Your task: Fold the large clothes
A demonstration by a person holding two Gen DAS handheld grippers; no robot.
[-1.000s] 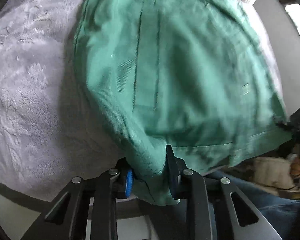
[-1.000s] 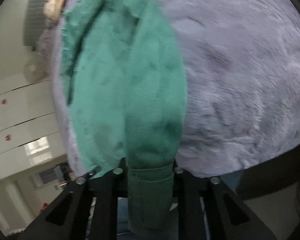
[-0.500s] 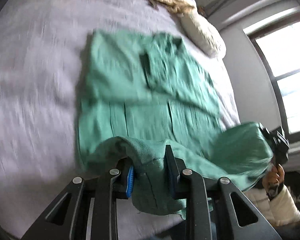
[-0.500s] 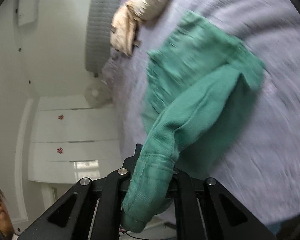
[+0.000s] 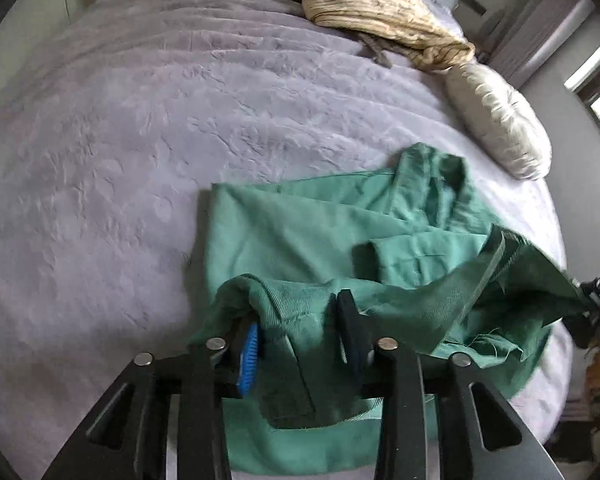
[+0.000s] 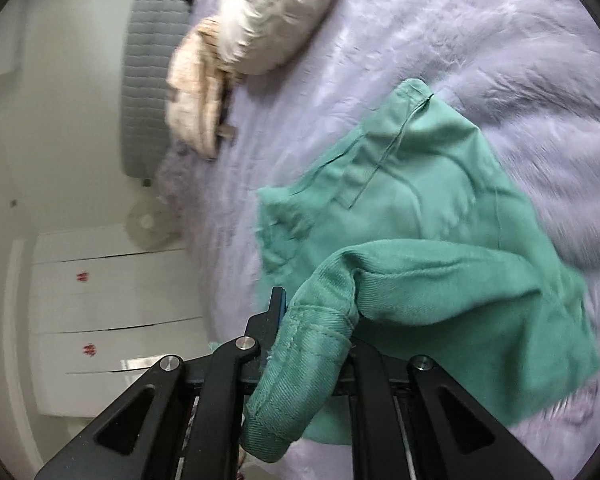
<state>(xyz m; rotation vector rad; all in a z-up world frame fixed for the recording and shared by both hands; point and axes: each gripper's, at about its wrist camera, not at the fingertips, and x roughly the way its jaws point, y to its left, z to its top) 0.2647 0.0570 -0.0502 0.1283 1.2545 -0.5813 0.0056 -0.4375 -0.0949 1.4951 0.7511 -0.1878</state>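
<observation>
While the green garment (image 5: 300,240) lies partly folded on the grey bedspread (image 5: 120,160), near the bed's right edge in the left wrist view, both grippers have a bunched hem edge between their fingers. Left gripper (image 5: 300,332): jaws opening, fabric draped betw. the blue pad and the dark one, pads no longer pressing it. Right gripper (image 6: 316,320): jaws opening slightly but clamped on a thick rolled hem that hangs over the fingers. Cream pillow (image 5: 500,128) and a beige knitted item (image 5: 380,12) sit at the far end, w/ a grey quilted headboard (image 6: 148,80) behind.
</observation>
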